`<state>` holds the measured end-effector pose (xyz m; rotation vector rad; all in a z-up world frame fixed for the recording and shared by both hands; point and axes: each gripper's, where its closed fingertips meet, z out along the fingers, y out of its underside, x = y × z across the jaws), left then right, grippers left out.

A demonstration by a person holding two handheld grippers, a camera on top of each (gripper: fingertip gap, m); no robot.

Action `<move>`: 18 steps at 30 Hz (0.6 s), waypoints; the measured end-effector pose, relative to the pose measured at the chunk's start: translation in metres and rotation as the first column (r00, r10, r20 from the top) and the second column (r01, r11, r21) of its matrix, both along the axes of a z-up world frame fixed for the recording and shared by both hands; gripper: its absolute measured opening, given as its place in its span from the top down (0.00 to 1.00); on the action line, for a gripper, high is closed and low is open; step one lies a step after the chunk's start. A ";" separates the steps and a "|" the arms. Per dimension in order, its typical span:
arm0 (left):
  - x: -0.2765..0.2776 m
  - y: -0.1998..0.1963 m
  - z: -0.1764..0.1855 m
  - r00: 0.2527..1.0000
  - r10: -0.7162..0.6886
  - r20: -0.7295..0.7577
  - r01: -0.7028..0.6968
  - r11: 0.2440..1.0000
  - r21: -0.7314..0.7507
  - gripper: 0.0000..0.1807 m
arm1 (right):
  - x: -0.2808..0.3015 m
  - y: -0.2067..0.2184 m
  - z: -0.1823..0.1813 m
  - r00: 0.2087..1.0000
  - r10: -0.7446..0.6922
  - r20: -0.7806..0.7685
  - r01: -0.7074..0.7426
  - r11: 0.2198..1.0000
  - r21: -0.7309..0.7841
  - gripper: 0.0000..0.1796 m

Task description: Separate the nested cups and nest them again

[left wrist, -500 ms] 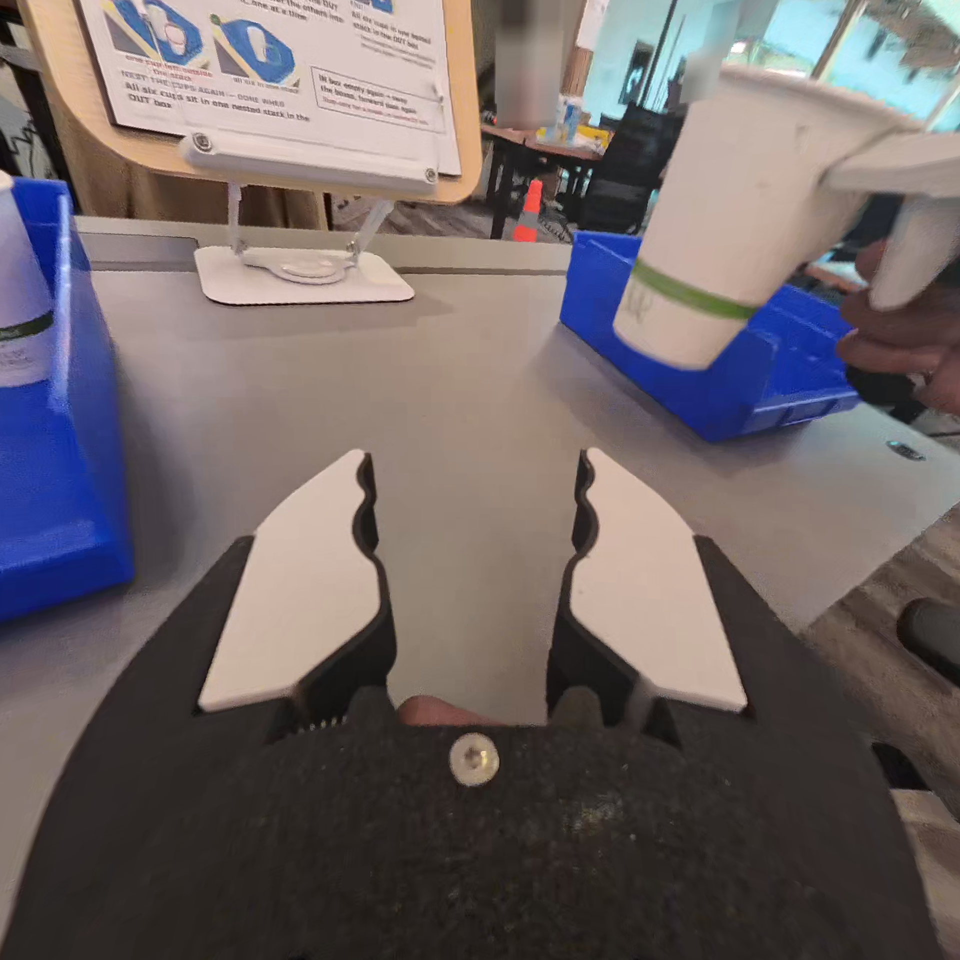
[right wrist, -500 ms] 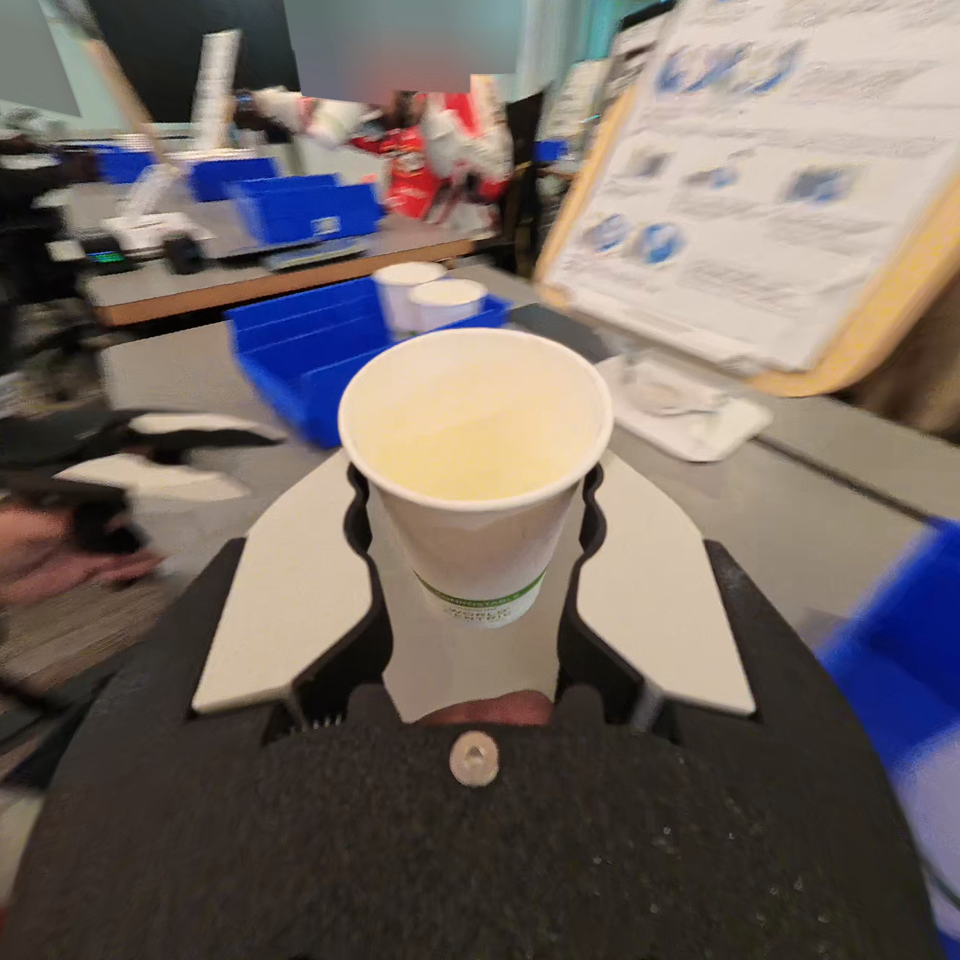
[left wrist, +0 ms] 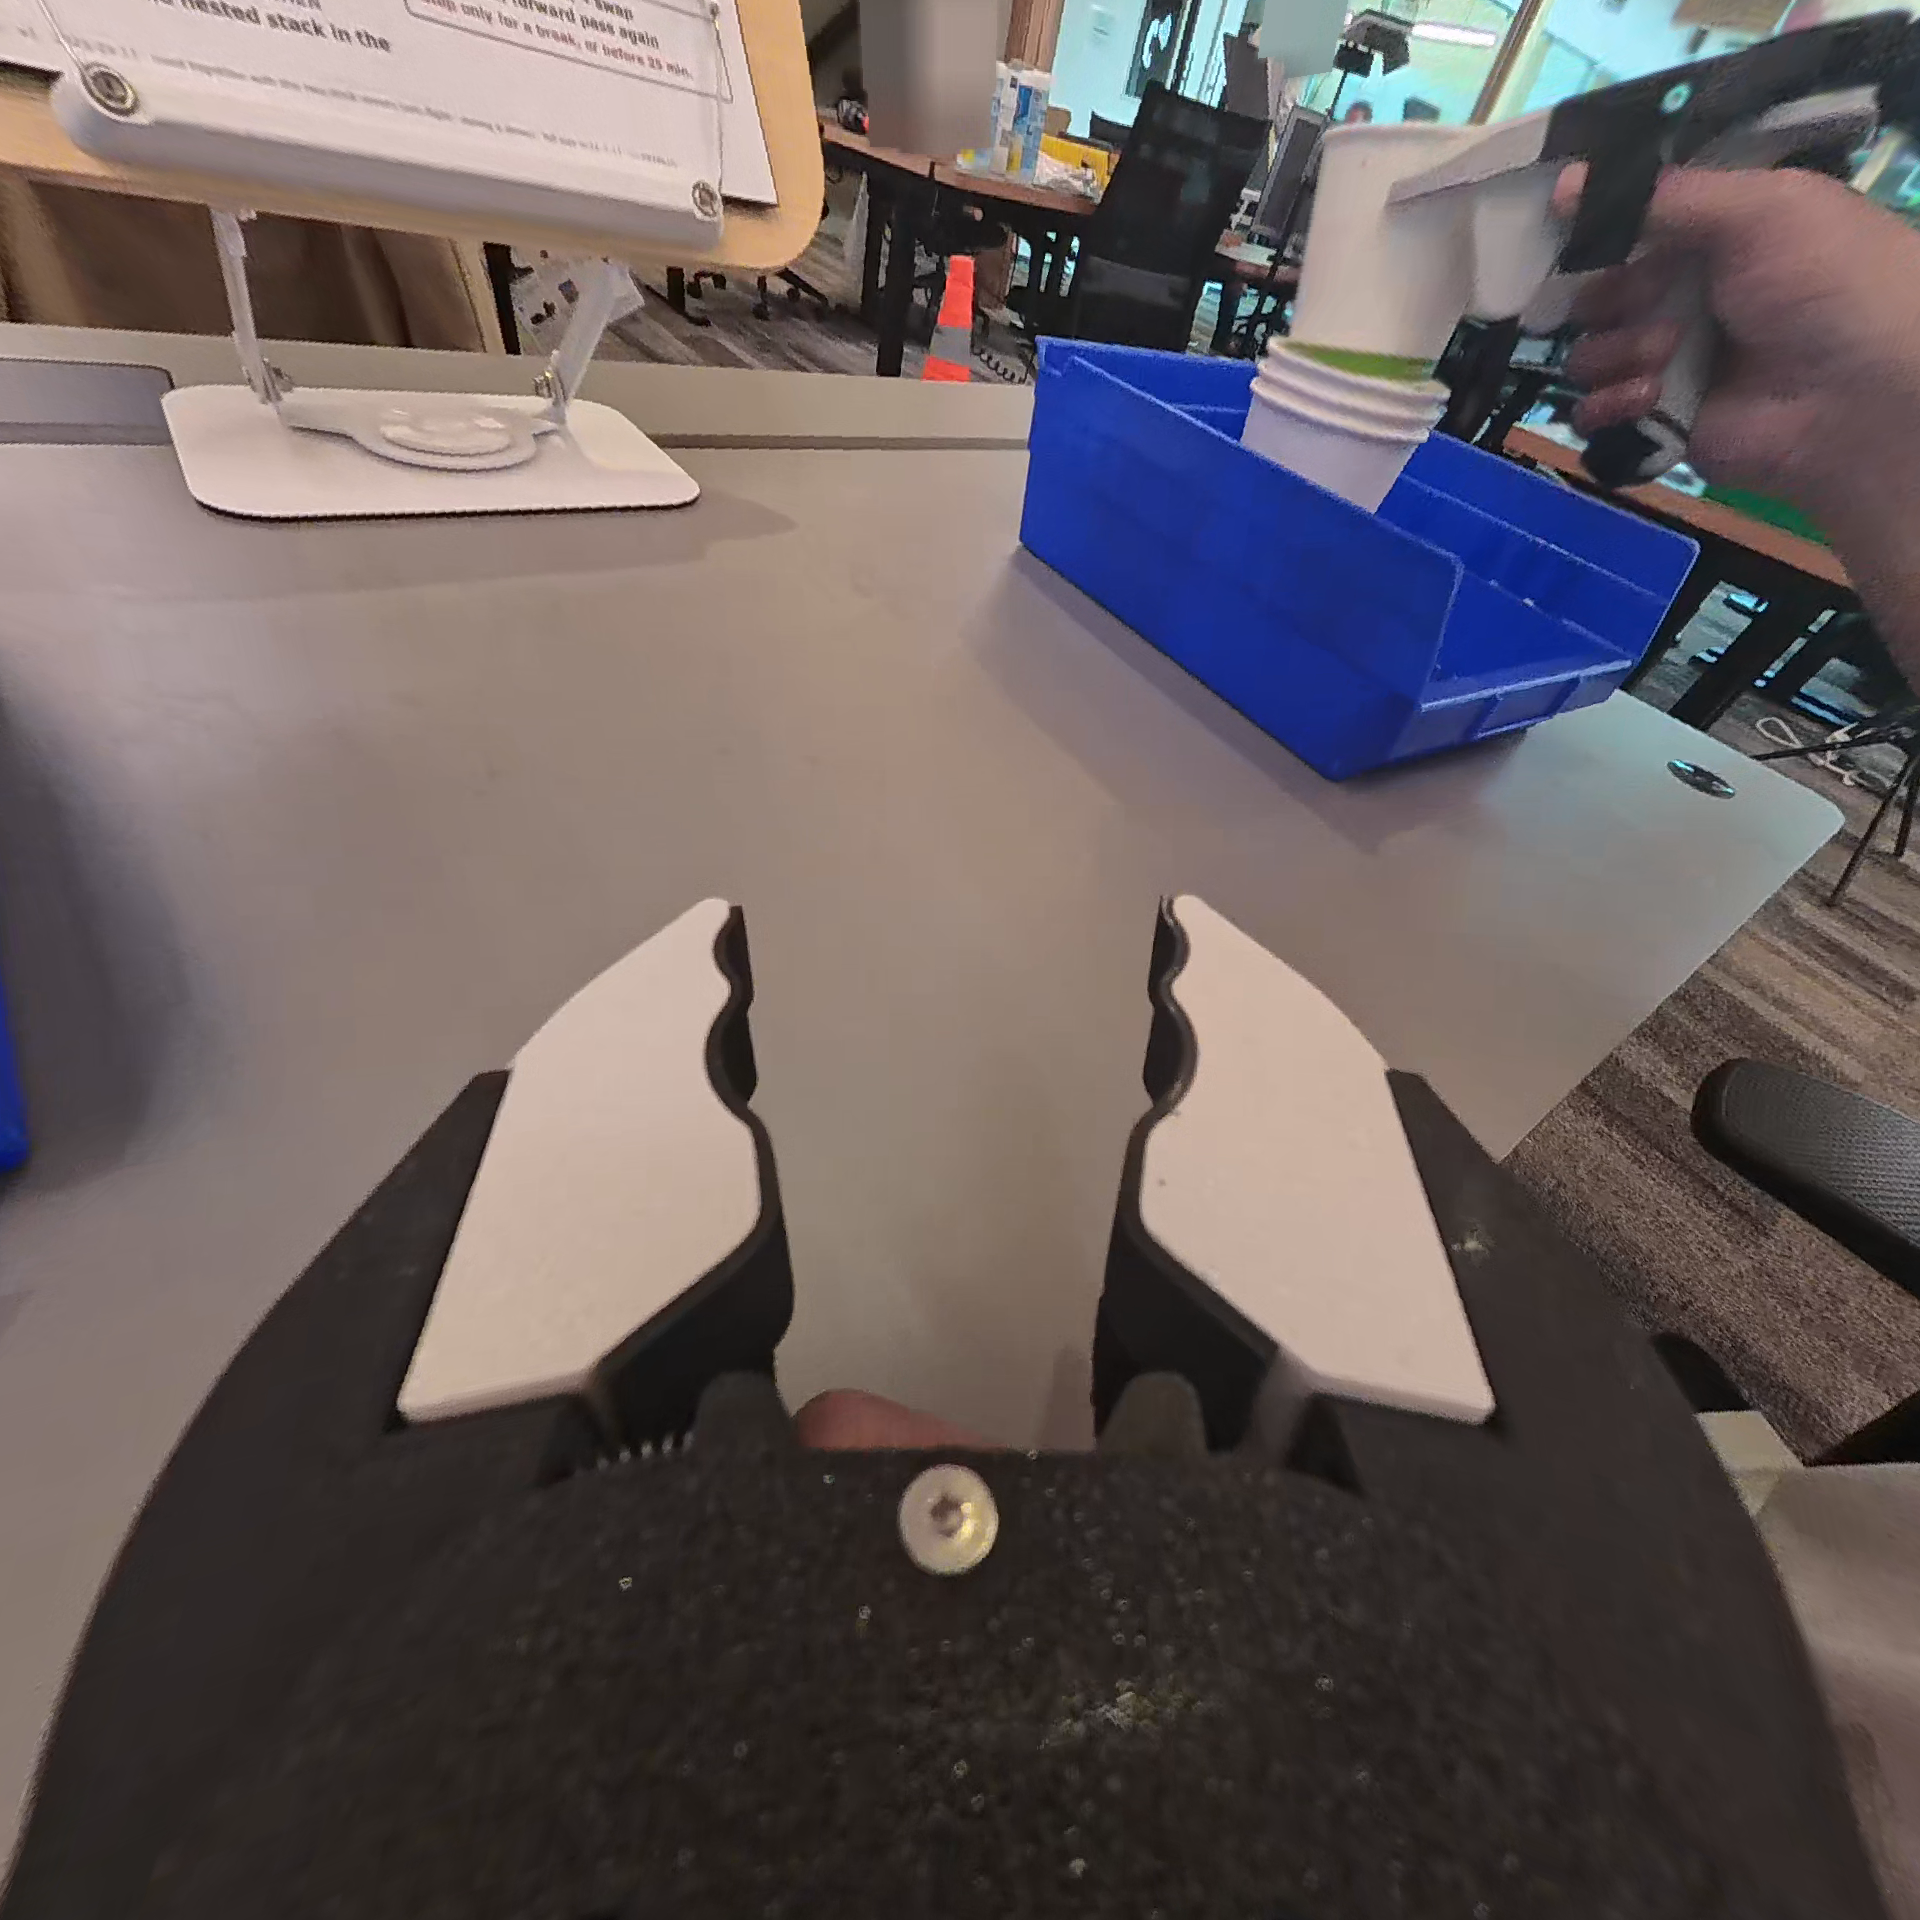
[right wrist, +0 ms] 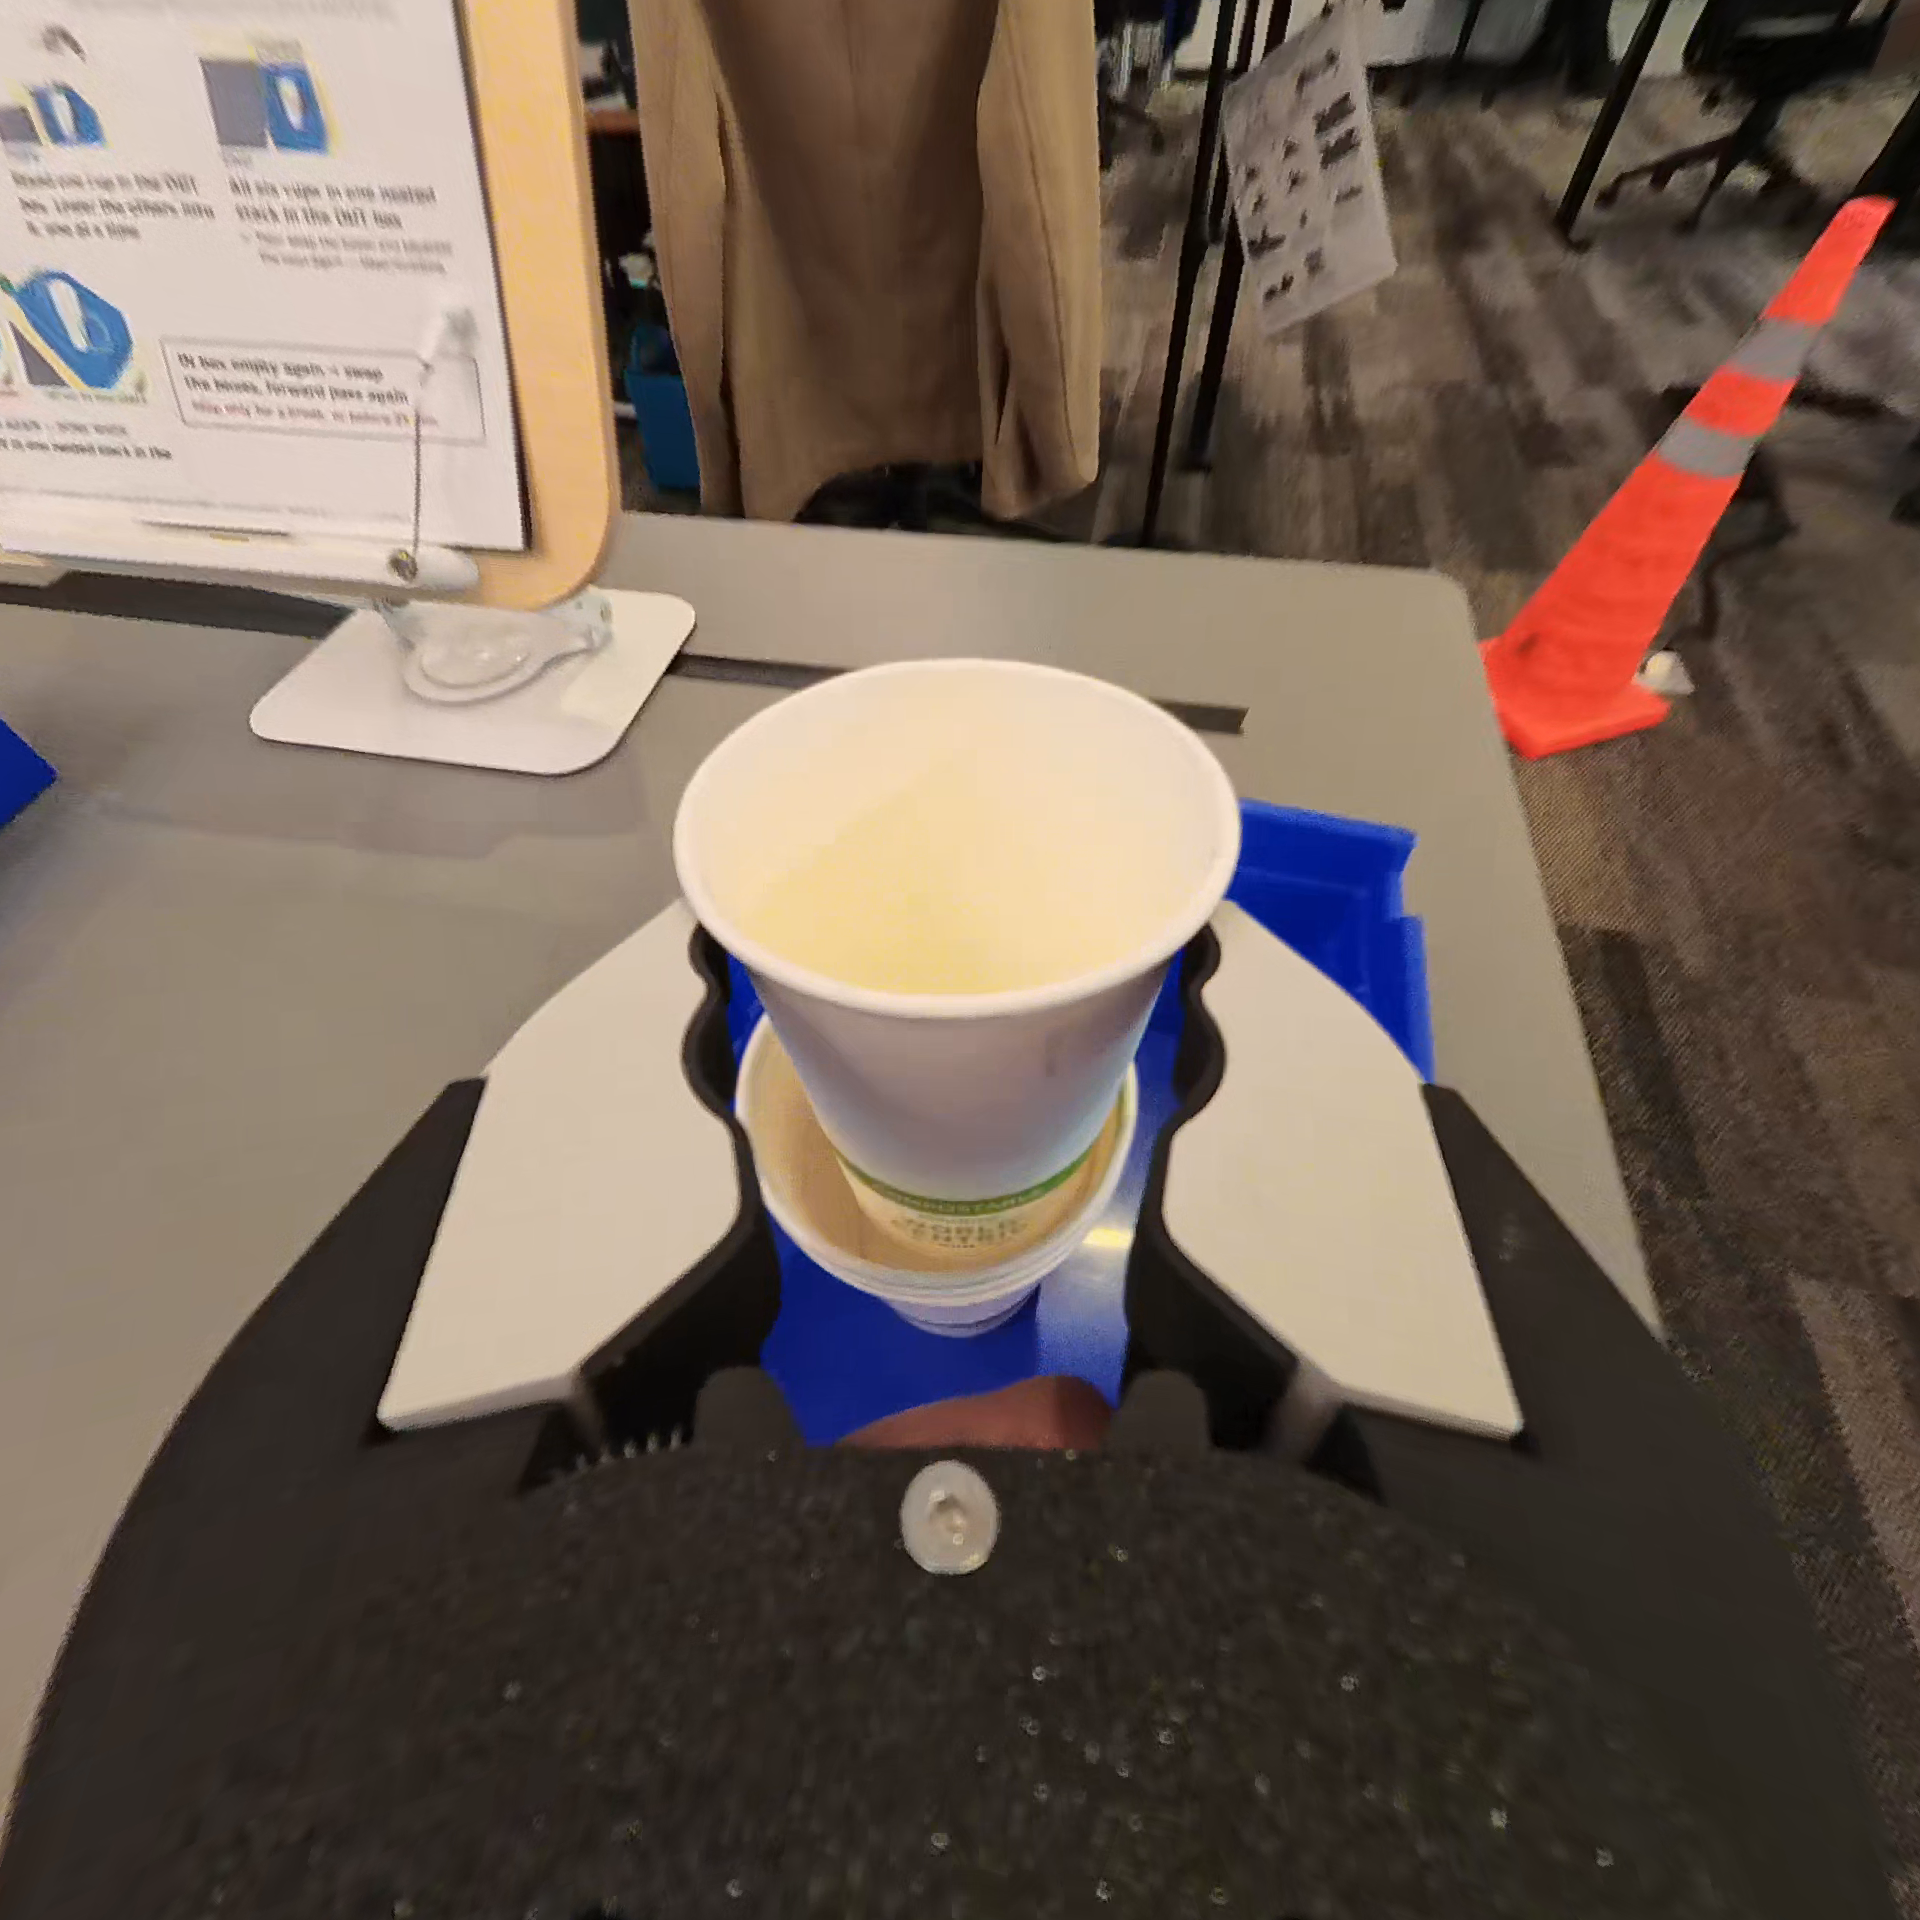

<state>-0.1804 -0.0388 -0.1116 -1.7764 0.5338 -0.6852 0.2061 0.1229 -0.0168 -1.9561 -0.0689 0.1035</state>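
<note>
**Lowering a cup into the stack in the right-hand bin**

Starting at the left of the grey table (left wrist: 727,727), an instruction board on a white stand (left wrist: 426,457) sits at the far edge, likely kept there so the steps can be read while working. A sliver of another blue bin shows at the left edge of the left wrist view. The left gripper (left wrist: 951,940) hangs above bare tabletop with its jaws apart and nothing between them, probably waiting clear so it does not crowd the other hand.

Further right, the blue bin (left wrist: 1247,613) holds the nested stack (right wrist: 940,1294), which stands upright inside it. The right gripper (right wrist: 951,940), held by a person's hand (left wrist: 1756,343), is clamped on the white cup (right wrist: 956,935) just below its rim. That high grip leaves the tapered bottom free, and the base with its green band is already inside the mouth of the top stacked cup. The cup tilts slightly, so it seems partly seated, not yet pushed home.
</note>
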 end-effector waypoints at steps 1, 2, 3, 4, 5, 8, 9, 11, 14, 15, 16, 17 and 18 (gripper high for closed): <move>0.000 0.000 -0.001 1.000 -0.005 -0.003 0.005 1.000 -0.005 0.60 | -0.002 0.001 -0.010 1.000 0.011 -0.007 -0.011 1.000 -0.026 0.54; 0.000 0.000 -0.002 1.000 -0.009 -0.004 0.009 1.000 -0.009 0.60 | -0.003 0.001 -0.019 1.000 0.017 -0.007 -0.017 0.998 -0.056 0.53; 0.000 0.001 -0.003 1.000 -0.010 -0.005 0.010 1.000 -0.014 0.60 | -0.002 0.000 -0.025 1.000 0.015 -0.008 -0.015 0.997 -0.070 0.53; -0.001 0.002 -0.004 1.000 -0.009 -0.005 0.009 1.000 -0.020 0.60 | -0.003 -0.002 -0.030 1.000 0.020 -0.018 -0.021 0.996 -0.082 0.53; -0.001 0.003 -0.005 1.000 -0.009 -0.003 0.009 1.000 -0.028 0.60 | -0.005 -0.004 -0.035 0.999 0.035 -0.028 -0.038 0.994 -0.100 0.53; 0.001 0.003 -0.008 1.000 -0.021 0.015 0.022 0.998 -0.057 0.60 | -0.004 -0.011 -0.043 0.997 0.073 -0.017 -0.075 0.986 -0.148 0.52; 0.002 0.003 -0.010 0.999 -0.027 0.021 0.029 0.997 -0.066 0.60 | -0.004 -0.013 -0.043 0.996 0.085 -0.007 -0.085 0.984 -0.156 0.52; 0.004 0.002 -0.011 0.999 -0.037 0.023 0.039 0.996 -0.075 0.60 | -0.007 -0.020 -0.045 0.991 0.136 0.005 -0.132 0.972 -0.196 0.51; 0.006 0.001 -0.014 0.999 -0.046 0.014 0.047 0.996 -0.079 0.59 | -0.008 -0.030 -0.050 0.982 0.179 0.053 -0.160 0.955 -0.251 0.50; 0.007 0.001 -0.015 0.999 -0.049 0.011 0.050 0.995 -0.082 0.59 | -0.009 -0.035 -0.051 0.979 0.191 0.068 -0.167 0.951 -0.261 0.50; 0.007 0.000 -0.016 0.999 -0.051 0.008 0.051 0.995 -0.084 0.59 | -0.010 -0.039 -0.051 0.978 0.192 0.086 -0.164 0.951 -0.261 0.51; 0.007 0.001 -0.017 0.999 -0.050 0.005 0.050 0.995 -0.085 0.59 | -0.011 -0.045 -0.048 0.977 0.184 0.103 -0.154 0.956 -0.249 0.52; 0.006 0.001 -0.017 0.999 -0.046 0.004 0.046 0.996 -0.081 0.59 | -0.018 -0.051 -0.042 0.978 0.181 0.108 -0.155 0.964 -0.217 0.53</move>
